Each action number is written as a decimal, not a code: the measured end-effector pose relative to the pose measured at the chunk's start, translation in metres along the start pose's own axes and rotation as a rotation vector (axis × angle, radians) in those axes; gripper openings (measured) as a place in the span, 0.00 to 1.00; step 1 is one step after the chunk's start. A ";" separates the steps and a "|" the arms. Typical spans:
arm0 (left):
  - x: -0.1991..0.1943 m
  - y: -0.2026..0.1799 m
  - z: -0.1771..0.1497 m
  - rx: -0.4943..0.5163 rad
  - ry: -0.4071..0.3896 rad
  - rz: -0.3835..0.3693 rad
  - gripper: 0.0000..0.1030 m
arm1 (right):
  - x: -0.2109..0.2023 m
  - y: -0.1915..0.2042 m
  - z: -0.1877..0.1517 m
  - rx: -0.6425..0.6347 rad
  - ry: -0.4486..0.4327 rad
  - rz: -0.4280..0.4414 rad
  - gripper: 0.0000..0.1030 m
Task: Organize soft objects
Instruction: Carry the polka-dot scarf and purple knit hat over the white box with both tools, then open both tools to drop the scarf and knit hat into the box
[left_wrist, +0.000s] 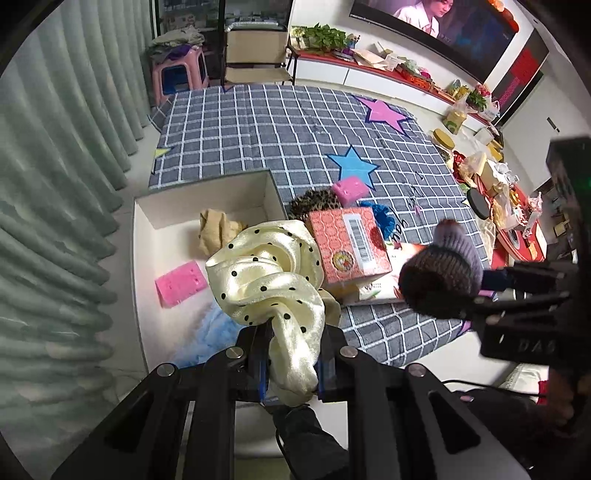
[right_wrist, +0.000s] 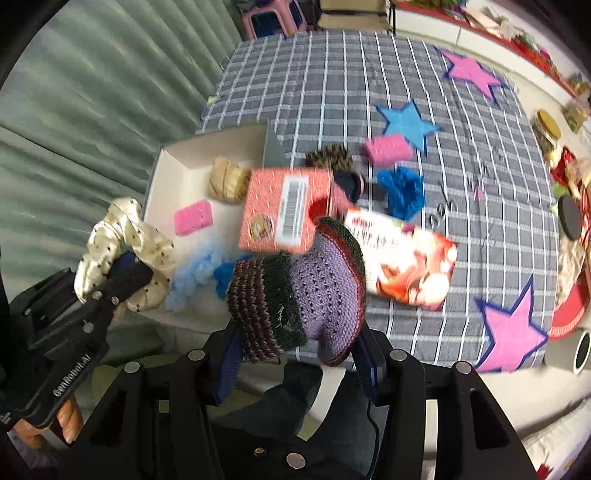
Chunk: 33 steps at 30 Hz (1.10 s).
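A grid-patterned quilt (left_wrist: 280, 125) spread on the floor carries a white box (left_wrist: 147, 251) already holding a pink sponge (left_wrist: 180, 283) and a tan cloth (left_wrist: 216, 230), as sorting of soft items appears to be midway. The right claw (right_wrist: 297, 341) grips a knitted purple hat (right_wrist: 314, 284) beside the box, while the left claw (left_wrist: 291, 363) is clenched on a cream polka-dot scrunchie (left_wrist: 266, 273) above it. Next, each likely needs lowering into the box before release.
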<state>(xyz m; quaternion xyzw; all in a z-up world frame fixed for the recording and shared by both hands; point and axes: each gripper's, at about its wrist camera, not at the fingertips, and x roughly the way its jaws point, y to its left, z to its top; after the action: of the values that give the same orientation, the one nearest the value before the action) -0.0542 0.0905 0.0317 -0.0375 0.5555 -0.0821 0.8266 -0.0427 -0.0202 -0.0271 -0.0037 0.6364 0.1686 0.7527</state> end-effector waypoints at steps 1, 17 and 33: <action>-0.001 0.001 0.001 -0.005 -0.011 0.002 0.19 | -0.002 0.001 0.003 -0.007 -0.007 -0.003 0.52; -0.017 0.038 0.001 -0.142 -0.113 0.012 0.19 | -0.026 0.046 0.048 -0.183 -0.072 -0.049 0.52; 0.002 0.066 -0.003 -0.266 -0.058 0.037 0.19 | -0.001 0.053 0.068 -0.250 0.000 -0.035 0.52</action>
<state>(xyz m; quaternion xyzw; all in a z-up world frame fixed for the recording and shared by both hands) -0.0496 0.1554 0.0187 -0.1388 0.5379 0.0088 0.8314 0.0081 0.0440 -0.0022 -0.1088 0.6102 0.2336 0.7492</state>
